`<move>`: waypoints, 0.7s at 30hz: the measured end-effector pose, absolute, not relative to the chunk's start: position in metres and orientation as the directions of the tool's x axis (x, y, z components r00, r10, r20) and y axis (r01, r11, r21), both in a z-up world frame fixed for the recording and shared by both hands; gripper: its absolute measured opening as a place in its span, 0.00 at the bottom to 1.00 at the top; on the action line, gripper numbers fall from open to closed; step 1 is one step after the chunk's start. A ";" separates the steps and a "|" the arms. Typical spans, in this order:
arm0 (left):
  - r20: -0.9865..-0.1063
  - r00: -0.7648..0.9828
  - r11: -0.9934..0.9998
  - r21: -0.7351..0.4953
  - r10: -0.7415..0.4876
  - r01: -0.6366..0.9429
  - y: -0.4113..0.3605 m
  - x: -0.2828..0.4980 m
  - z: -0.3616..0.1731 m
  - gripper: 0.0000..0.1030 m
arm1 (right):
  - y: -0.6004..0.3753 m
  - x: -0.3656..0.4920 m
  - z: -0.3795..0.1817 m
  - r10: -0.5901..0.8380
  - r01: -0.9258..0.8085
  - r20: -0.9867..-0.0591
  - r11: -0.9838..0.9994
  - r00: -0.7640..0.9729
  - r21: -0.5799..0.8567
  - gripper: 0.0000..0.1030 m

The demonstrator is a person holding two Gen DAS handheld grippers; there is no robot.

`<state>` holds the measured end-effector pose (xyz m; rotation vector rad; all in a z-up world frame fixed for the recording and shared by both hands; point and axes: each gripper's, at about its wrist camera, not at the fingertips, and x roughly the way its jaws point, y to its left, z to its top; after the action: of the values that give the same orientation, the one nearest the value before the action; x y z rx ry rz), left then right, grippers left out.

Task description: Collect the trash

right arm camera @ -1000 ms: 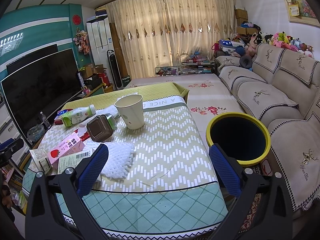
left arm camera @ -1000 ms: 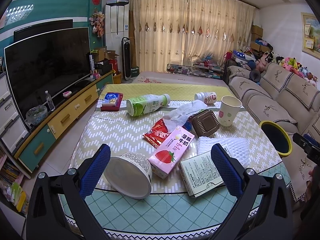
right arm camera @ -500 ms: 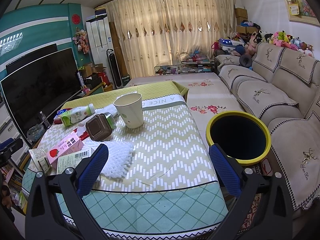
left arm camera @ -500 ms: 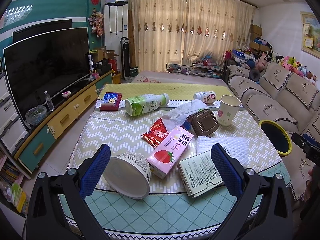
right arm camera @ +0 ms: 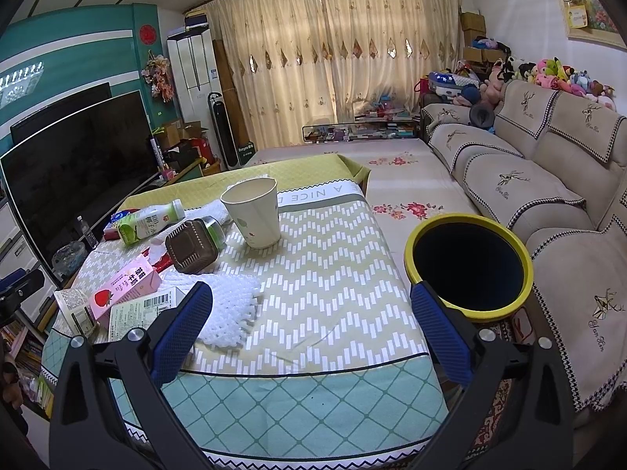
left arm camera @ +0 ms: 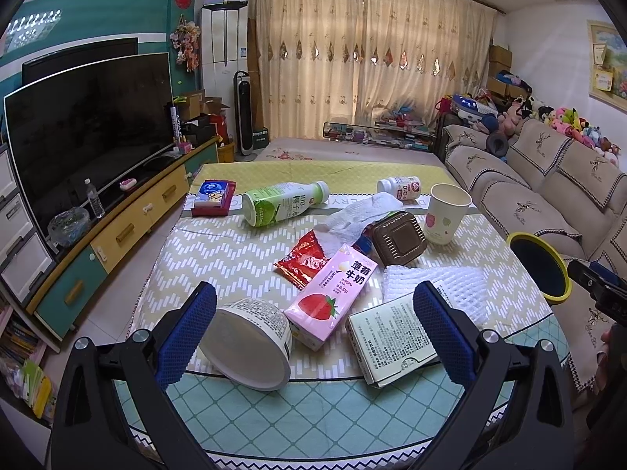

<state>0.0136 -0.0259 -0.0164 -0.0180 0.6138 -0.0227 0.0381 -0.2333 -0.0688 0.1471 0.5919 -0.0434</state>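
Blue-padded jaws are spread wide on both the left gripper [left arm camera: 313, 337] and the right gripper [right arm camera: 311, 331]; nothing is held. Almost nothing has shifted over the last second, so collection is judged not yet begun. Trash lies clustered: white tub [left arm camera: 250, 346], pink milk carton [left arm camera: 331, 299], paper box [left arm camera: 392, 342]. The yellow-rimmed bin [right arm camera: 468, 266] stands just beside the table's [right arm camera: 333, 274] right edge, the cloth between largely bare.

A big dark television [left arm camera: 86, 133] stands on a long cabinet [left arm camera: 117, 231] at the left. A beige sofa [right arm camera: 548, 180] is at the right, with soft toys [right arm camera: 556, 74] on top. Cream curtains [left arm camera: 368, 62] hang at the far wall.
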 end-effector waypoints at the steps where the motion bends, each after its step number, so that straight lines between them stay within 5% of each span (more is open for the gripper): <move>1: -0.576 0.817 1.000 -0.023 -0.028 0.018 -0.027 0.014 -0.016 0.96 | -0.233 0.038 -0.069 0.002 0.083 -0.560 0.989 0.829 0.126 0.94; 21: -0.604 0.792 0.996 -0.057 -0.090 0.069 -0.036 0.065 -0.021 0.96 | -0.227 0.105 -0.084 0.040 0.049 -0.622 0.991 0.782 0.125 0.94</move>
<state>0.0648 -0.0359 -0.0211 -0.0327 0.6516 -0.0855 0.1054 -0.2273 -0.0838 0.1372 0.6731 -0.0052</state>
